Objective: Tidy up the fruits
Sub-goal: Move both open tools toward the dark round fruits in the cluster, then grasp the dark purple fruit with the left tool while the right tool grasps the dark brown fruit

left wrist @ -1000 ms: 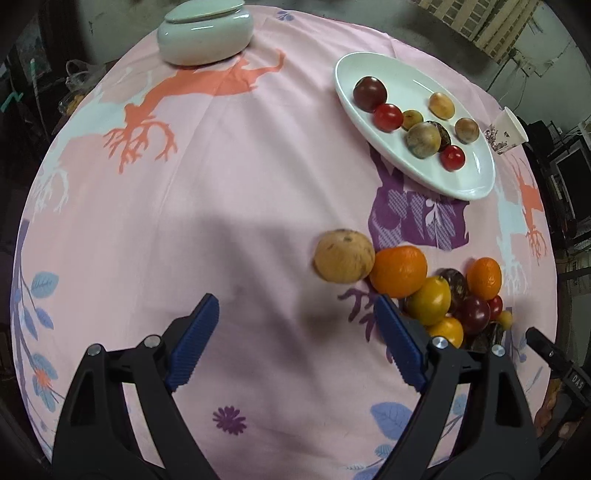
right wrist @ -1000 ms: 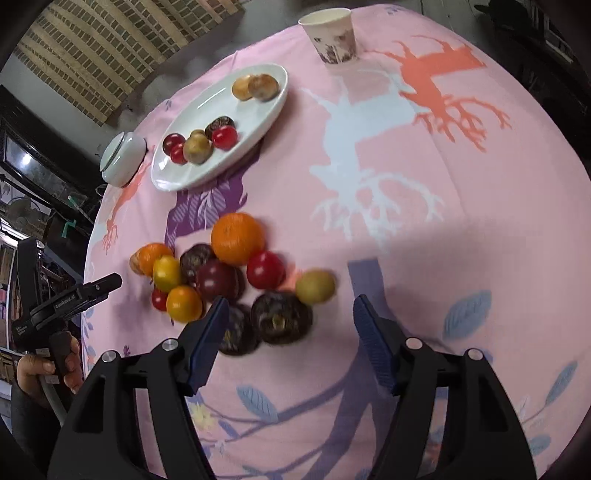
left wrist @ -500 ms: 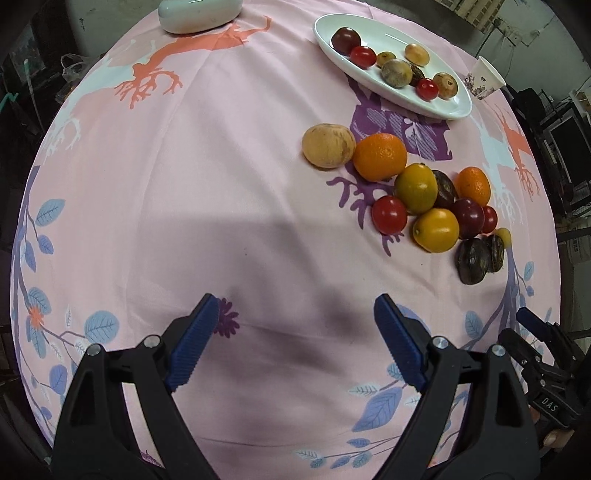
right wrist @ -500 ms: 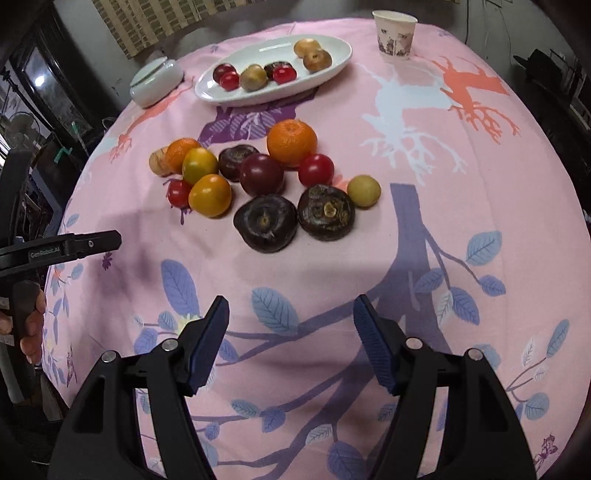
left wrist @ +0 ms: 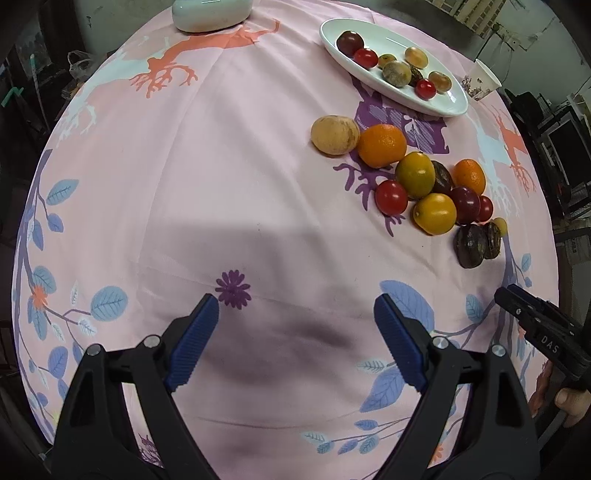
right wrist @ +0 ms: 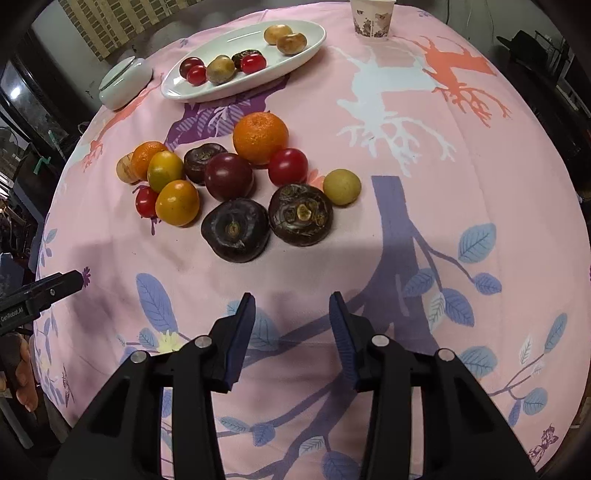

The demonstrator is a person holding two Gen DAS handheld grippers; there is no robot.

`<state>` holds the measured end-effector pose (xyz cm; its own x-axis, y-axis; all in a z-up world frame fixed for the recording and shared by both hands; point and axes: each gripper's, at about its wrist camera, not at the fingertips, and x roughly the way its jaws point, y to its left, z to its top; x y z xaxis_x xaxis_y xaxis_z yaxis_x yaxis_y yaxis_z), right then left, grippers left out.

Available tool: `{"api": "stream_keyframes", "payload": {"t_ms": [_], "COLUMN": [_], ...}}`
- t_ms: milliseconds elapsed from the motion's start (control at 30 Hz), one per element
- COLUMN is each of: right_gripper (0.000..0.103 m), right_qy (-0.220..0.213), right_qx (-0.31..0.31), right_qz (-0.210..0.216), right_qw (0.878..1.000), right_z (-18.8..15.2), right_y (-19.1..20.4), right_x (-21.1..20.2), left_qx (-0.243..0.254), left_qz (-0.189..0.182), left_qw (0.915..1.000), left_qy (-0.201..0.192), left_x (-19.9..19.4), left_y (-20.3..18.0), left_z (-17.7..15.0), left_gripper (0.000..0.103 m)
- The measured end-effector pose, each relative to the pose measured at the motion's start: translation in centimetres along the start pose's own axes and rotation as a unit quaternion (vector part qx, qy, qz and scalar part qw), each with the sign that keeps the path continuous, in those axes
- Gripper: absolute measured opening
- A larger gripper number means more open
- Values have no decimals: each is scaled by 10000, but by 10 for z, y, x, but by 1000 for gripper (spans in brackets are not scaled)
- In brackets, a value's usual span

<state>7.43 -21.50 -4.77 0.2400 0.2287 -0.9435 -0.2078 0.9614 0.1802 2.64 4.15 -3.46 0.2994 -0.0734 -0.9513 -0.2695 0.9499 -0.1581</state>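
Observation:
A cluster of loose fruit lies on the pink tablecloth: a large orange (right wrist: 260,137), a red tomato (right wrist: 287,166), a dark plum (right wrist: 229,176), two dark mangosteens (right wrist: 235,230) (right wrist: 300,214), yellow-orange fruits (right wrist: 177,202) and a small green fruit (right wrist: 341,186). A white oval plate (right wrist: 314,40) holds several small fruits; it also shows in the left wrist view (left wrist: 448,101). My right gripper (right wrist: 291,306) is open and empty, near the table's front edge, short of the mangosteens. My left gripper (left wrist: 295,310) is open wide and empty, left of the cluster (left wrist: 417,173).
A white lidded bowl (right wrist: 125,83) stands at the far left of the table, also in the left wrist view (left wrist: 210,14). A paper cup (right wrist: 371,16) stands beyond the plate. The table edge falls away on all sides.
Both grippers have pulled back from the fruit toward the table's near edge. The right jaws have narrowed somewhat. The fruit has not moved.

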Motion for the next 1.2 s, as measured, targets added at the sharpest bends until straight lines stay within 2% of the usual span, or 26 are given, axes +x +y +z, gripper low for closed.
{"api": "stream_keyframes", "payload": {"t_ms": [233, 567, 700, 833, 967, 1000, 1100, 1200], "right_gripper": [43, 42, 42, 39, 39, 35, 34, 34], "right_qy": [34, -168, -301, -293, -397, -426, -465, -285], "right_qx": [-313, -657, -653, -545, -238, -195, -149, -79], "right_qz": [-279, -667, -601, -402, -82, 1, 110, 241], "right_qw": [9991, 9955, 9956, 9973, 9989, 9989, 9987, 9993], "right_z": [17, 39, 44, 45, 39, 36, 23, 12], "right_y": [6, 11, 9, 2, -13, -17, -28, -41], "right_x": [18, 38, 41, 37, 17, 11, -3, -1], "left_qx": [-44, 32, 81, 244, 603, 700, 844, 982], "left_qz": [-64, -59, -85, -166, -273, -307, -403, -458], "left_qw": [9999, 9999, 9999, 9995, 9977, 9970, 9954, 9940], "left_qy": [-79, 151, 69, 148, 149, 156, 192, 172], "left_x": [-1, 12, 10, 10, 10, 12, 18, 26], "left_y": [-3, -12, -19, -36, -64, -73, -95, -121], "left_z": [-4, -1, -3, -5, -10, -11, -10, -7], "left_gripper": [88, 88, 88, 88, 88, 88, 86, 86]}}
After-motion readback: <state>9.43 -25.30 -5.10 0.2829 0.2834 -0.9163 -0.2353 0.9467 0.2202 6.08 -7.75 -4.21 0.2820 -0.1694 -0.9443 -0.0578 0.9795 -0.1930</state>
